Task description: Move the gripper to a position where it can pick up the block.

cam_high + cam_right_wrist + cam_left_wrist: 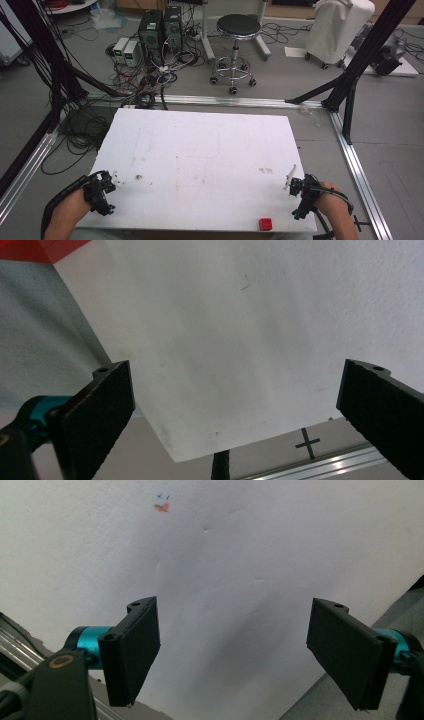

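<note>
White board [200, 160] covers the table in the high view, bare but for a red block [265, 224] at its near right edge, close to the right gripper [295, 185]; a careless reach could knock it off; left gripper [107, 186] waits near left; left gripper view: jaws apart, empty, over a small red mark [161, 507]; right gripper view: jaws wide apart, the block's corner [40, 249] at top left.

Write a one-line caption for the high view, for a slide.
Two open hand-held grippers, left and right, rest at the near corners of a white table, with a red block at the near edge.
</note>
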Motion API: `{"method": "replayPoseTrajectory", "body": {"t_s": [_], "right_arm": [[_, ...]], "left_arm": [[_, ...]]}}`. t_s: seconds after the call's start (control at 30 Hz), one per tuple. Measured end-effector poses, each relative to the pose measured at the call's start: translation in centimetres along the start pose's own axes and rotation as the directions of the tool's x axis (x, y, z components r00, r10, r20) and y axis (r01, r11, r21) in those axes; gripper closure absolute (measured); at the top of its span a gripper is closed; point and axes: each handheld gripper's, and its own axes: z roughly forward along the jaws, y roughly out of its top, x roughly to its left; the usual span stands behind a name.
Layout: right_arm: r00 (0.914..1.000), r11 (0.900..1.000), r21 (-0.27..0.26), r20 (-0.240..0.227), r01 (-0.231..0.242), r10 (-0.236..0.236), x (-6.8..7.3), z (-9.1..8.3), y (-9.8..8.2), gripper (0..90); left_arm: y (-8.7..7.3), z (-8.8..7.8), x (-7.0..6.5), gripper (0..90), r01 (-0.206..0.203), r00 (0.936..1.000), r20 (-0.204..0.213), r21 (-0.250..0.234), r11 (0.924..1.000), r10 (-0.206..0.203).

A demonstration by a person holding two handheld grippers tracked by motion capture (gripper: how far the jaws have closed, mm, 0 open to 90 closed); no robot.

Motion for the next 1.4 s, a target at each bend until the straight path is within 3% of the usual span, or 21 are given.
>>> {"method": "replayPoseTrajectory", "body": {"t_s": [0.47,0.8,1.07,1.4], "right_arm": [[0.9998,1.0,-0.004,0.002,-0.022,0.022,0.0,-0.5,-0.4,1.3],[1.0,1.0,-0.007,0.005,-0.002,0.002,0.0,-1.0,-0.3,1.3],[0.9995,0.999,-0.019,0.014,0.029,-0.029,0.1,-1.2,-0.2,1.3],[0.9943,0.994,-0.017,0.017,0.105,-0.105,0.7,-1.6,-0.1,1.3]], "left_arm": [[0.1,0.1,-0.1,21.8,0.021,0.9996,0.019,0.014,0.9997,-0.022],[0.2,-0.1,-0.1,21.9,0.014,0.9996,0.024,0.018,0.9997,-0.014],[0.1,0.0,-0.2,21.8,0.014,0.9995,0.03,0.014,0.9998,-0.015],[0.2,-0.1,-0.3,21.9,0.001,0.9996,0.029,0.011,0.9999,-0.002]]}}
